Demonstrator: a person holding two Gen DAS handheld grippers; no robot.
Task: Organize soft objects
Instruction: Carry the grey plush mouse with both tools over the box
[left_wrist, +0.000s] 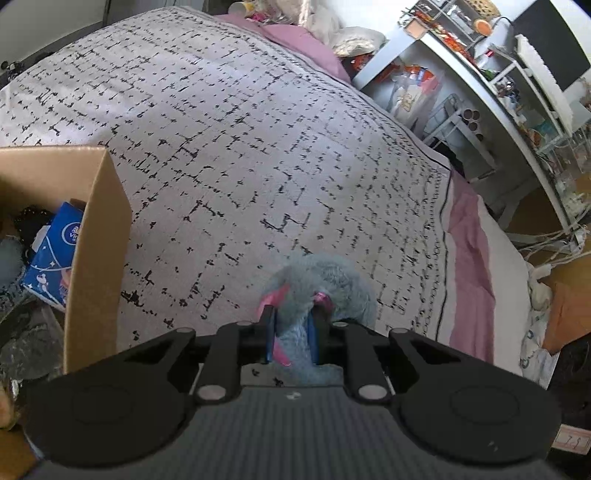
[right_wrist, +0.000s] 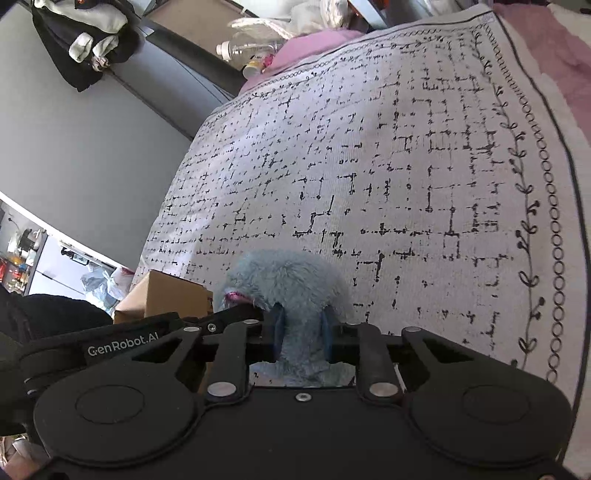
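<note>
A fluffy light-blue plush toy with pink trim hangs just above the black-patterned white bedspread. My left gripper is shut on it, its blue pads squeezing the fur. In the right wrist view the same plush toy bulges out between the pads of my right gripper, which is also shut on it. The left tool's black housing reaches the toy from the left there. An open cardboard box stands at the left on the bed, holding a blue tissue pack and dark items.
A pink sheet shows along the bed's right edge. White shelving crowded with small items stands beyond it, with cables on the floor. A plastic bottle and a cup lie at the bed's far end. Dark clothes hang by the grey wall.
</note>
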